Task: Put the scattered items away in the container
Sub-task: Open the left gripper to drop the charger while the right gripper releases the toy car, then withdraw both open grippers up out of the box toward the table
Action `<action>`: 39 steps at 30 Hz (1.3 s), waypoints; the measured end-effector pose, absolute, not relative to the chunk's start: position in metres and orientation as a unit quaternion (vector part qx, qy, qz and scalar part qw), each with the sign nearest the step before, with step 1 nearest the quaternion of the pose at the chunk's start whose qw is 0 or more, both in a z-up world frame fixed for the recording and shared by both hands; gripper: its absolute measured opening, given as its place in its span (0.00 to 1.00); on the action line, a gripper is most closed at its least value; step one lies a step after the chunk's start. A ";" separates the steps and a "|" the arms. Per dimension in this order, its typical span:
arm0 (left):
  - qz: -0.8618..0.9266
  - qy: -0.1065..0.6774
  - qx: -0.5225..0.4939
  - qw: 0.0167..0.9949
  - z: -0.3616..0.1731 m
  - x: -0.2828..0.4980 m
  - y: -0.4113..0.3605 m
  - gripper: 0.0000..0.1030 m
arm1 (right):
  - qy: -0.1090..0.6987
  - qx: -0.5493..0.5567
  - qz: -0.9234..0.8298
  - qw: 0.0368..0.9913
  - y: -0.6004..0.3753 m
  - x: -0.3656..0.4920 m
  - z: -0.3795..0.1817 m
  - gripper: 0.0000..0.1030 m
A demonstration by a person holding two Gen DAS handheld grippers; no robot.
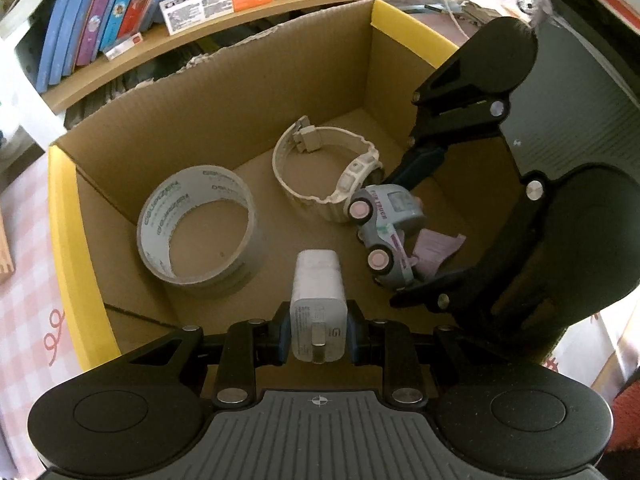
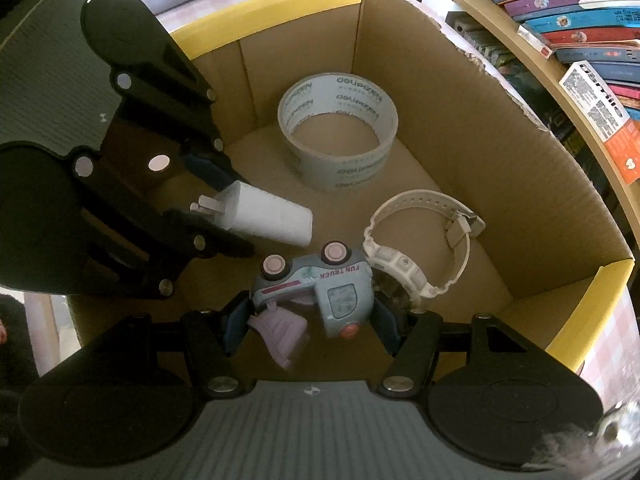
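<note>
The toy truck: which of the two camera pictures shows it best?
The right wrist view: the toy truck sits centered and close between the right tongs, its "FUN TRUCK" lettering readable. The left wrist view shows it smaller, off to the side, partly hidden by the tongs.

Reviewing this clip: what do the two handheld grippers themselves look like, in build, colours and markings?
Both the left gripper and right gripper look alike: black linkage arms with silver round pivot fasteners, dark blue finger pads, round black side housings, and a grey ribbed body bearing a small crosshair mark.
</note>
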State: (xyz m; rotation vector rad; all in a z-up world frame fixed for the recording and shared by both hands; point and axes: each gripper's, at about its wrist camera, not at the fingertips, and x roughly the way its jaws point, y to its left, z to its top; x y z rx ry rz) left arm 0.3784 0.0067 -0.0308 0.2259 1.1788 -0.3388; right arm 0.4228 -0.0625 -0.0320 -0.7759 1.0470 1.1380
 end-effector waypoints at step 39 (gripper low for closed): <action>-0.102 0.358 0.125 0.920 0.055 0.291 0.009 0.83 | 0.361 -0.251 0.481 0.758 -0.110 0.387 0.042 0.83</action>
